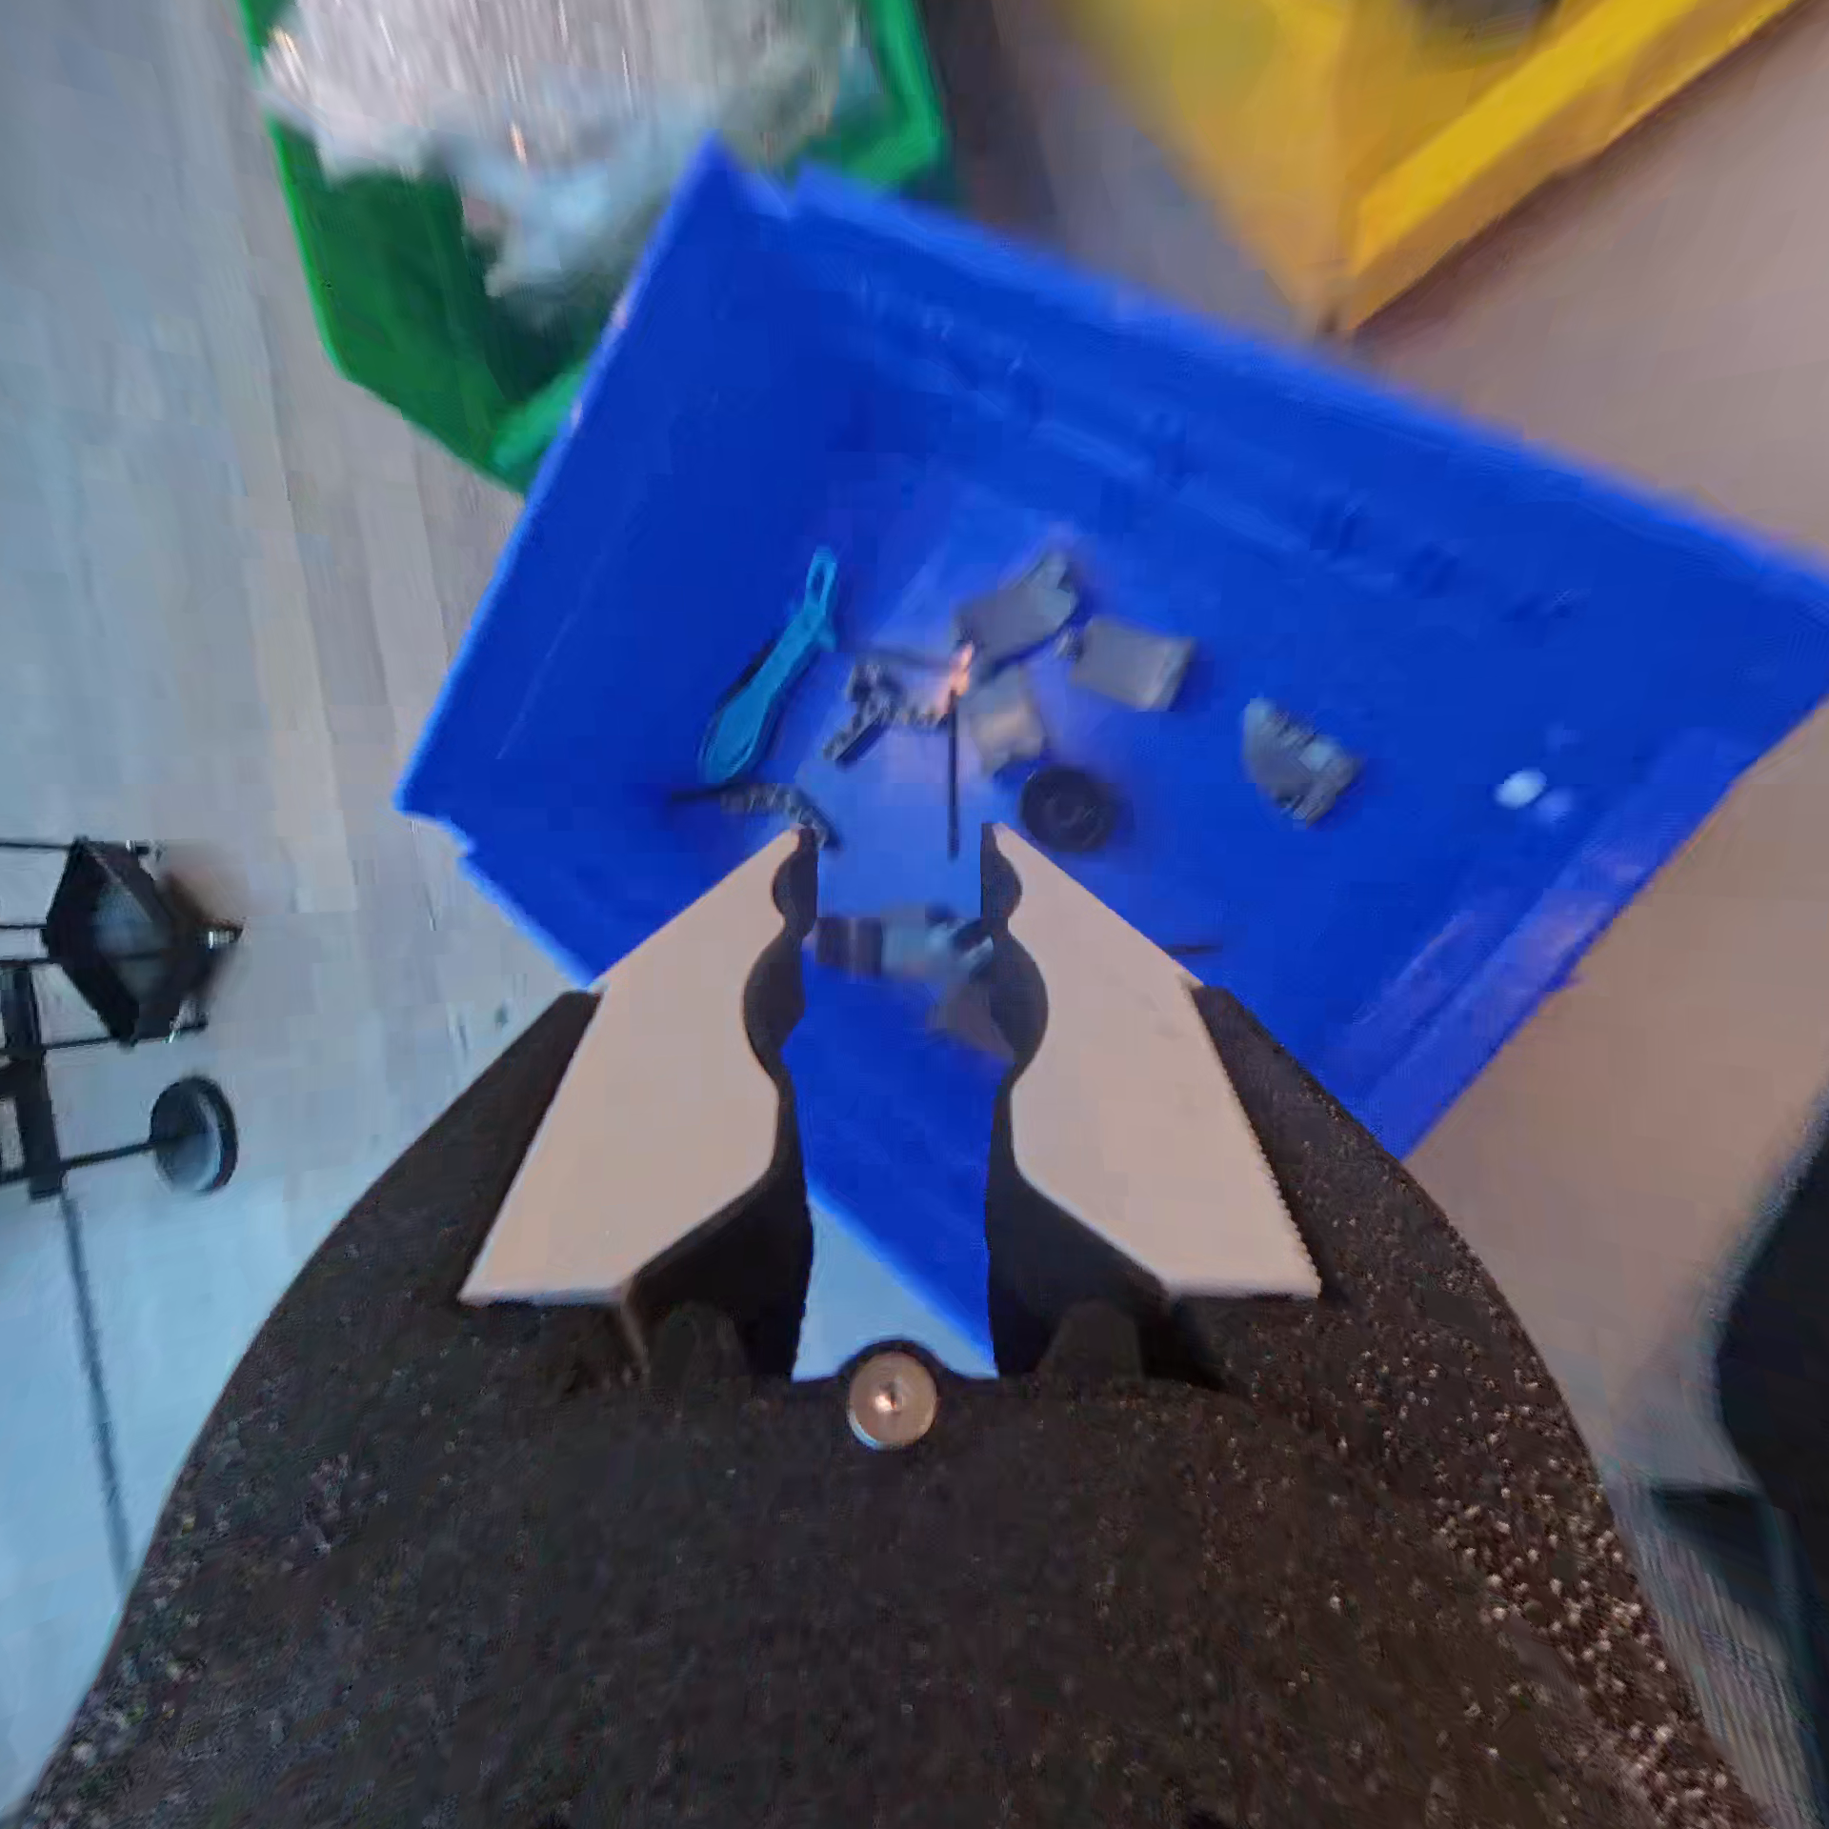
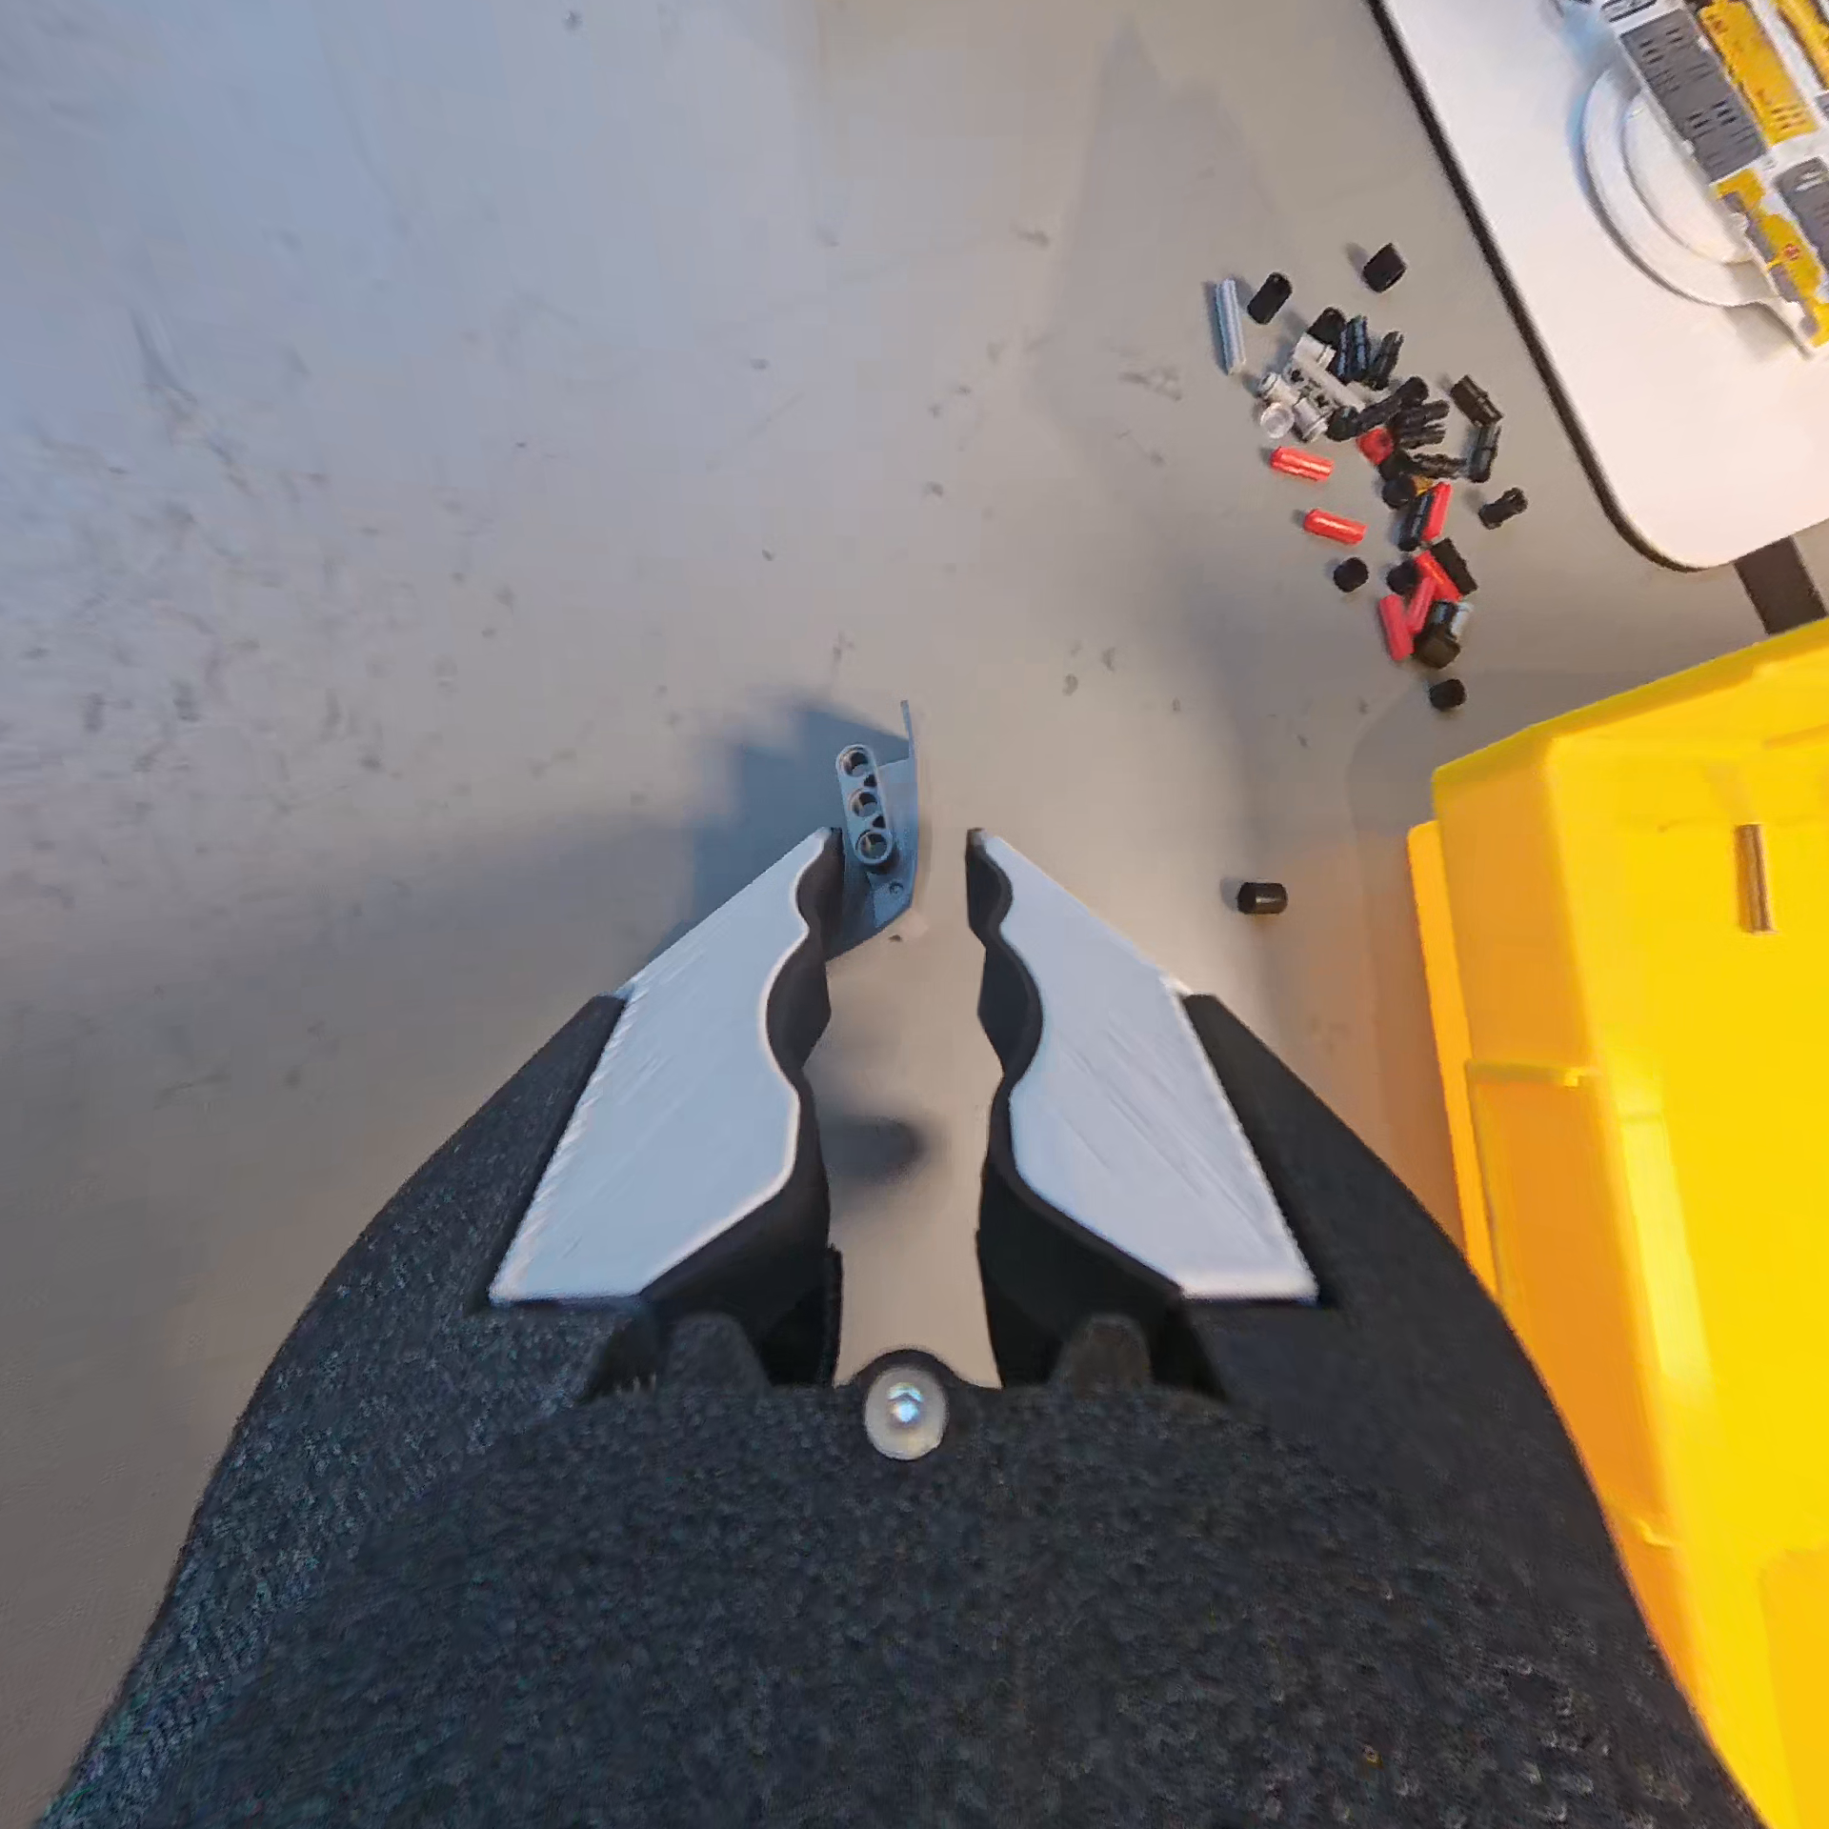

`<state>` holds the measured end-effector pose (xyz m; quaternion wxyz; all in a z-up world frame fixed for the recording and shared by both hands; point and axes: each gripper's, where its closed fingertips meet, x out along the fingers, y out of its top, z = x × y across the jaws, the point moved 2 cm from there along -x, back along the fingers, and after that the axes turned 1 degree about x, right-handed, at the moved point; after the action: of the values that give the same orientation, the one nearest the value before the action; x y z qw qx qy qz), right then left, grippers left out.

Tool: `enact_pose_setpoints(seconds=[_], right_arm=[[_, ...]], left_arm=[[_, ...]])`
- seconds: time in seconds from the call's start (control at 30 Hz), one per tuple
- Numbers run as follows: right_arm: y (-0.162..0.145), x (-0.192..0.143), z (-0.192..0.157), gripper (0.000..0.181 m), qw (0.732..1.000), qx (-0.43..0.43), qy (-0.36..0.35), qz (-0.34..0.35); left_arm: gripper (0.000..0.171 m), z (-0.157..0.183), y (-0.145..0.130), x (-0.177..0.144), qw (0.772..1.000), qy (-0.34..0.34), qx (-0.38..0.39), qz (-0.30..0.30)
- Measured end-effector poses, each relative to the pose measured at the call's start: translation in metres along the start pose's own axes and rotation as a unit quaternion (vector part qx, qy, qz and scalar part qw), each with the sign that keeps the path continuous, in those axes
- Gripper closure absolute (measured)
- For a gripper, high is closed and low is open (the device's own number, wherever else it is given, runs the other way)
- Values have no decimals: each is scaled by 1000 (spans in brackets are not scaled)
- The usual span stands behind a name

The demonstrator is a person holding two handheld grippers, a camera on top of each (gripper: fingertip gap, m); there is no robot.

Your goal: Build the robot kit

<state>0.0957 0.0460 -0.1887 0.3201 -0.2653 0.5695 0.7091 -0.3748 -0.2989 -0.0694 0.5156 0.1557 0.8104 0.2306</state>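
The right tongs point(image 2: 896, 841) are being held open over the grey worktop point(image 2: 396, 495), their left tip against a small, stiff, light grey holed beam panel point(image 2: 876, 841), best pinched across its thin edges, while the left tongs point(image 1: 896, 841) are being held open and empty above a blue bin point(image 1: 1287, 475) of small parts.

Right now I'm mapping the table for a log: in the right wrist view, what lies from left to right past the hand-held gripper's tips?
Grey beam with holes by the right hand-held gripper → lone black pin → pile of black and red pins → yellow bin.
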Motion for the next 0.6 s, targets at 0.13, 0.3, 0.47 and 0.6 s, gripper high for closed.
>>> enact_pose_setpoints(seconds=[0.13,0.3,0.47,0.6], right_arm=[[18,-17,5,153,998,26,7,53],[26,-38,4,153,996,27,-3,83],[17,-55,-1,153,994,44,1,98],[8,-65,1,153,993,60,-1,104]], left_arm=[[138,-35,-48,36,984,-43,57,-164],[137,-40,-73,73,935,-95,140,-311],[141,-34,-92,93,882,-149,178,-411],[169,-29,-102,92,851,-175,197,-455]])
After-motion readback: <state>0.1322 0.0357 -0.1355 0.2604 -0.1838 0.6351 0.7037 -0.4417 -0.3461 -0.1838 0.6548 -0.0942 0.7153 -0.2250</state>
